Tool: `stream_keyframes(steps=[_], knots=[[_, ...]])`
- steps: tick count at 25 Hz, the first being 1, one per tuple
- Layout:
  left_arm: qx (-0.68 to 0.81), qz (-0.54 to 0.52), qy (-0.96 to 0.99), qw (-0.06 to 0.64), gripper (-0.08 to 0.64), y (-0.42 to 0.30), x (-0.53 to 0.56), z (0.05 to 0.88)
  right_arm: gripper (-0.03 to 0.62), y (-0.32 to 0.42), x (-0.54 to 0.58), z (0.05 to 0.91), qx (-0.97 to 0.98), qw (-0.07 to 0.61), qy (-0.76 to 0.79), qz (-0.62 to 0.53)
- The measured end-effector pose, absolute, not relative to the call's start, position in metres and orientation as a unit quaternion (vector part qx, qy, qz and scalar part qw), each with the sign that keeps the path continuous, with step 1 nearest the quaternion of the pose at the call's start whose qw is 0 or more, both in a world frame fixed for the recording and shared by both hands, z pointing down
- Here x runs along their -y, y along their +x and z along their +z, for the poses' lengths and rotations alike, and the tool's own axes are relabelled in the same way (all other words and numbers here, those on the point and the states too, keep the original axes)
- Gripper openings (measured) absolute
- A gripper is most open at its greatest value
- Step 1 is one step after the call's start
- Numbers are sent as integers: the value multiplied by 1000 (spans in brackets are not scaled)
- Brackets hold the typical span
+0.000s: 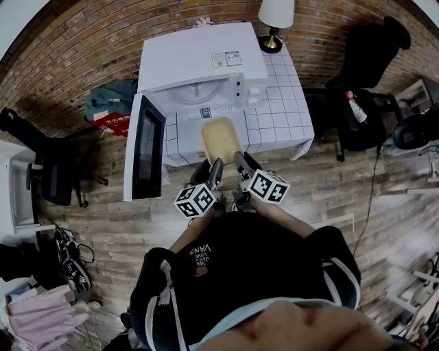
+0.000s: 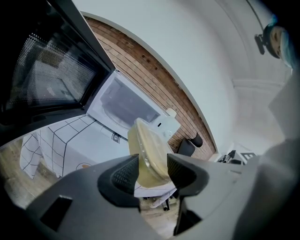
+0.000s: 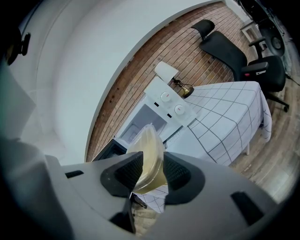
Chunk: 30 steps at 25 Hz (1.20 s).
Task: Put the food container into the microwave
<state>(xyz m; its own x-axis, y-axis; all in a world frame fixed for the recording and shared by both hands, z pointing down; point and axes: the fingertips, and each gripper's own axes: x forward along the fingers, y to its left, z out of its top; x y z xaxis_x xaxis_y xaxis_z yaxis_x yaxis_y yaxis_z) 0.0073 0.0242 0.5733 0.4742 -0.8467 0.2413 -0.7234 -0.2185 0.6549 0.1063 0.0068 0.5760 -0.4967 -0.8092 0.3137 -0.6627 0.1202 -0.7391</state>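
Both grippers are on the container, one per near corner. Left gripper (image 2: 152, 169) is clamped on the near-left rim and right gripper (image 3: 151, 172) on the near-right. Each has its jaws partly closed with the container (image 1: 221, 140) wall pinched between the pads.

The two-point hold looks deliberate: it's a shallow, wide tub, and a single edge grip would likely let it sag or twist.

The container sticks out ahead of the grippers, roughly level, over the front part of the surface (image 1: 288, 103). Can't tell if it's touching the surface.

Door (image 1: 145, 147) is swung fully open, off to the left of the left gripper, so the entry path looks clear. Microwave (image 1: 199, 65) cavity is straight ahead of both grippers, just past the container's far end, with the turntable visible.

Judgement: mid-carry, insertion not yet done. Next move needs a straight push in with both grippers level and matched, otherwise the rim slips.

Lamp (image 1: 274, 20) is far beyond the right gripper, well out of the way.
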Motion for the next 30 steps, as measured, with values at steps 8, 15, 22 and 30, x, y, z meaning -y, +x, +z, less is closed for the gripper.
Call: stream_keyframes(steps=[8,15,22,30], knots=[[502,-81,779,367,193,0,2,574,120,99,18,576,-744,82,-497,-439],[496,-75,781,371,193,-8,31,575,120,91,47,577,-741,78,-503,-439],[493,-74,781,376,193,-19,61,579,120,80,76,581,-736,73,-507,-442],[490,-70,779,385,193,-30,90,586,120,66,104,587,-735,69,-506,-447]])
